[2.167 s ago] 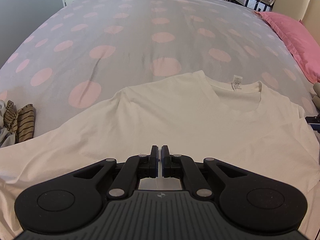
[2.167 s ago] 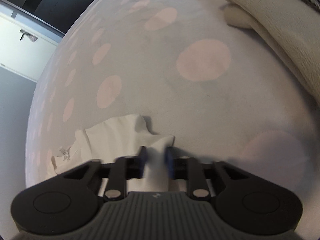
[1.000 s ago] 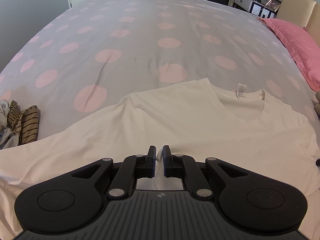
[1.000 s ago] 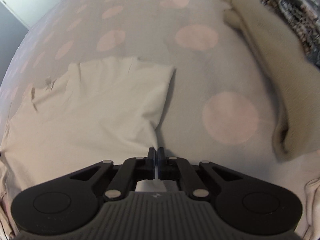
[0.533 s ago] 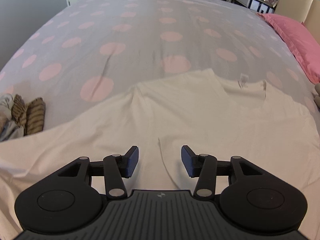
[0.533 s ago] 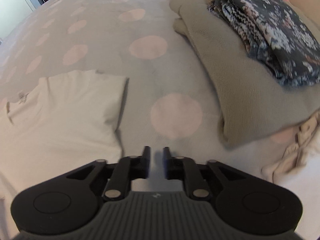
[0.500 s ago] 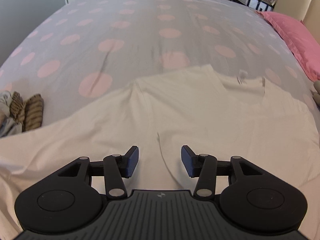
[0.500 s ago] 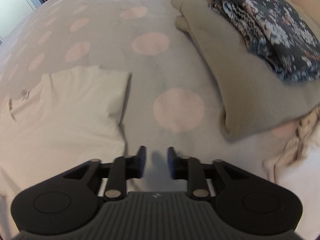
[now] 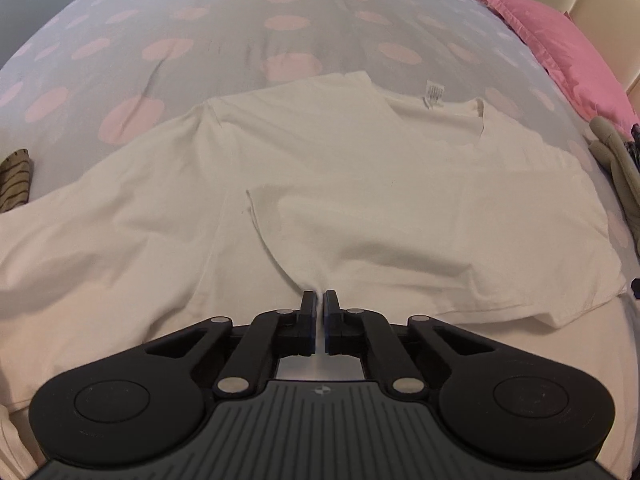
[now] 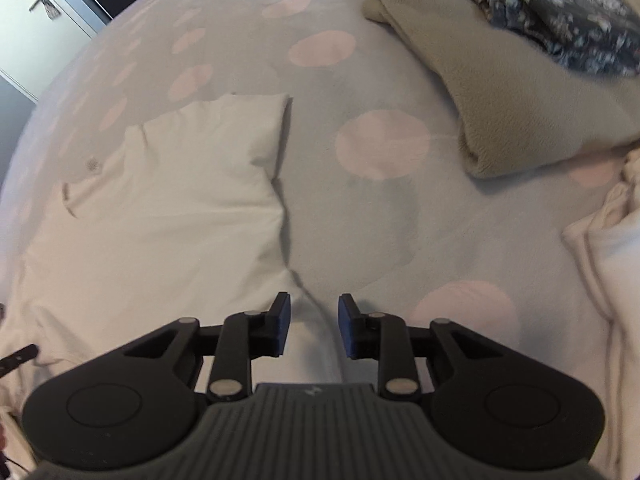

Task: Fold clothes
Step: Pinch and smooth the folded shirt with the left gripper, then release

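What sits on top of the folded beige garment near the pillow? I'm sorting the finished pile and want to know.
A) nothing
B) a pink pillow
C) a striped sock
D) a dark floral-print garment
D: in the right wrist view a dark floral-print garment lies folded on the beige garment, beyond the open right tongs.

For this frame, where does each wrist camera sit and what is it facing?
Left wrist: low behind the left gripper, shut on the white cotton T-shirt, facing its collar and the pink pillow.
Right wrist: behind the open right gripper, over the shirt's side edge, facing the folded beige sweater.
Shared: the T-shirt and the grey duvet with pink dots; no hand shows.
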`<state>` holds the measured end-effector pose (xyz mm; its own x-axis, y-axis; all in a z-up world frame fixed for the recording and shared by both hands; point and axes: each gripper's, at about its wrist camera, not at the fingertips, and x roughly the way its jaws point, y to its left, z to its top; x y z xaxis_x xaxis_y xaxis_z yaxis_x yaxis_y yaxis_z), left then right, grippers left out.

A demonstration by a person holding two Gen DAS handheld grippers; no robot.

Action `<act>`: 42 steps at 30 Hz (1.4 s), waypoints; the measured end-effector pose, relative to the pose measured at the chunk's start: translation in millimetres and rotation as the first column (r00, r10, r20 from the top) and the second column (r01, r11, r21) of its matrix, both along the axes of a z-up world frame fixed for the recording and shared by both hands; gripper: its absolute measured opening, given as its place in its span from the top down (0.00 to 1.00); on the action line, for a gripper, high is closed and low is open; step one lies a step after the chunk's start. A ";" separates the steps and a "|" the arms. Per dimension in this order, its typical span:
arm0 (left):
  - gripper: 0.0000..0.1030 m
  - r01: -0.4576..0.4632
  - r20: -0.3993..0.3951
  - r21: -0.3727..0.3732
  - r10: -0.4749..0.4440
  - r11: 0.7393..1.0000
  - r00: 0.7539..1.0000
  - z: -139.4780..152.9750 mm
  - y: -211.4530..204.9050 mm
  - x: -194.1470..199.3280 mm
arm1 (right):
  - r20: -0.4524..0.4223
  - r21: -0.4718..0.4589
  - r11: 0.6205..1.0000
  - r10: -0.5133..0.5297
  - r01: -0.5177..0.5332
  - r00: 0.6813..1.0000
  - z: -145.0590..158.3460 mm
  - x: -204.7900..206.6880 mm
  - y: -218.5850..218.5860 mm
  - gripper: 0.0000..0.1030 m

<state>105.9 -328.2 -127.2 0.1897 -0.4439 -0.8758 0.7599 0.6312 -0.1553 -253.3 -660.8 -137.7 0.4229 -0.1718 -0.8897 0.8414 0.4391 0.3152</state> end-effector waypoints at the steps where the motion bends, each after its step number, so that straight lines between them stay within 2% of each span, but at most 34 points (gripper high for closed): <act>1: 0.99 -0.007 -0.002 0.005 0.007 1.000 1.000 5.0 1.1 2.0 | 0.015 0.011 1.000 0.014 -0.014 1.000 1.3 -0.2 1.8 0.71; 4: 0.99 -0.027 -0.010 0.046 0.028 0.999 1.000 19.1 5.2 8.7 | -0.040 -0.041 0.994 0.099 -0.101 0.994 3.4 11.4 12.6 0.71; 9: 0.98 -0.018 -0.072 0.072 0.023 0.997 0.997 13.9 12.8 20.1 | -0.092 -0.036 0.991 0.123 -0.127 0.988 -7.5 16.2 17.0 0.71; 12: 0.96 -0.029 -0.036 0.153 0.035 0.988 0.999 3.5 9.7 17.8 | -0.095 -0.021 0.994 0.104 -0.106 0.990 -7.1 14.7 13.0 0.71; 13: 0.95 -0.037 -0.022 0.154 0.040 0.987 0.999 4.4 10.3 18.8 | -0.085 -0.026 0.995 0.097 -0.099 0.992 -3.7 14.5 11.6 0.71; 15: 0.85 -0.057 0.003 0.144 0.057 0.988 0.998 8.2 12.4 22.2 | -0.066 -0.037 0.996 0.083 -0.086 0.994 3.2 14.1 8.7 0.71; 21: 0.84 -0.145 0.083 0.122 0.136 0.982 0.987 33.3 35.1 42.5 | -0.067 -0.052 0.996 0.069 -0.073 0.995 11.2 21.4 6.2 0.71; 27: 0.82 -0.246 0.170 0.099 0.227 0.964 0.959 62.7 66.2 65.9 | -0.073 -0.078 0.989 0.117 -0.123 0.990 17.6 33.9 16.7 0.70; 31: 0.80 -0.347 0.253 0.086 0.316 0.934 0.914 82.5 109.5 79.6 | -0.070 -0.095 0.984 0.144 -0.151 0.987 23.7 38.8 25.0 0.68; 33: 0.72 -0.390 0.285 0.086 0.352 0.917 0.892 88.4 131.8 81.4 | -0.074 -0.103 0.981 0.156 -0.163 0.985 25.5 41.1 30.2 0.68; 35: 0.68 -0.401 0.300 0.109 0.354 0.910 0.886 84.2 143.7 79.9 | -0.079 -0.111 0.978 0.167 -0.176 0.983 27.3 43.3 35.5 0.68; 41: 0.68 -0.416 0.338 0.191 0.339 0.889 0.878 65.8 173.0 74.2 | -0.091 -0.141 0.965 0.209 -0.221 0.974 34.7 54.7 56.8 0.67; 42: 0.73 -0.419 0.344 0.204 0.336 0.885 0.877 62.8 177.9 73.3 | -0.094 -0.149 0.962 0.218 -0.230 0.971 36.9 56.6 61.6 0.67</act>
